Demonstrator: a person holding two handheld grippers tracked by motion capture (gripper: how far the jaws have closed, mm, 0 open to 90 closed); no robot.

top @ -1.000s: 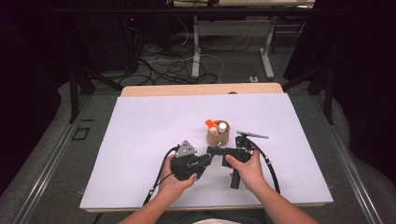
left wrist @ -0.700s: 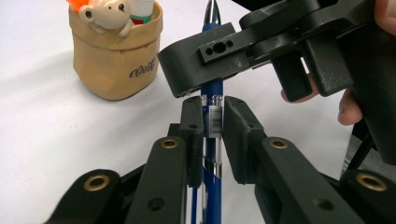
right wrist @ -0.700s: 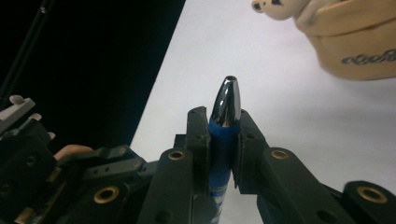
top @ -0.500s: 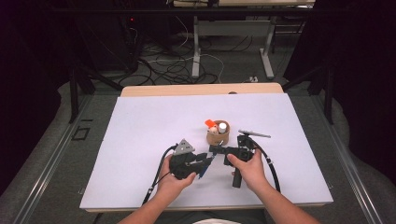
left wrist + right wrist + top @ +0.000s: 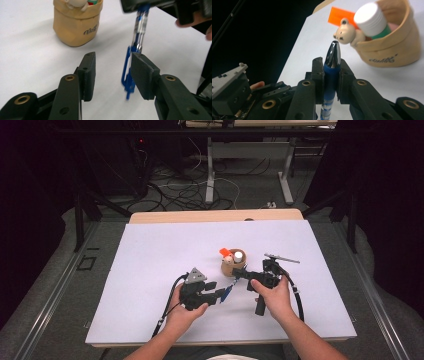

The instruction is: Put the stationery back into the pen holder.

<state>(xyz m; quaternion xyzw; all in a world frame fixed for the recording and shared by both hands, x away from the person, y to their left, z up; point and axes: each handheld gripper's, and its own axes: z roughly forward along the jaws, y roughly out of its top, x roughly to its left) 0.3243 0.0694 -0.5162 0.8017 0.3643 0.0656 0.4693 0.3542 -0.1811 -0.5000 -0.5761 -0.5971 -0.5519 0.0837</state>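
Blue pen passed between two grippers over a white table.

Nearest, the left gripper [image 5: 220,294] has just been spreading its fingers [image 5: 87,72], now apart around the pen's clip end without pressing it; the right gripper [image 5: 240,276] has its fingers clamped on the blue pen [image 5: 331,72]. Just beyond, a tan pouch [image 5: 233,268] holds a white-capped tube [image 5: 370,18], an orange card and a bear figure. Farther off, cables cross the dark floor [image 5: 165,190].

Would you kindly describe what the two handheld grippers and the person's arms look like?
Both grippers, left gripper and right gripper, are black with flat padded jaws and brass-coloured pivot bushings. The left carries a grey three-cornered plate; a black cable trails from each. The forearms are bare.
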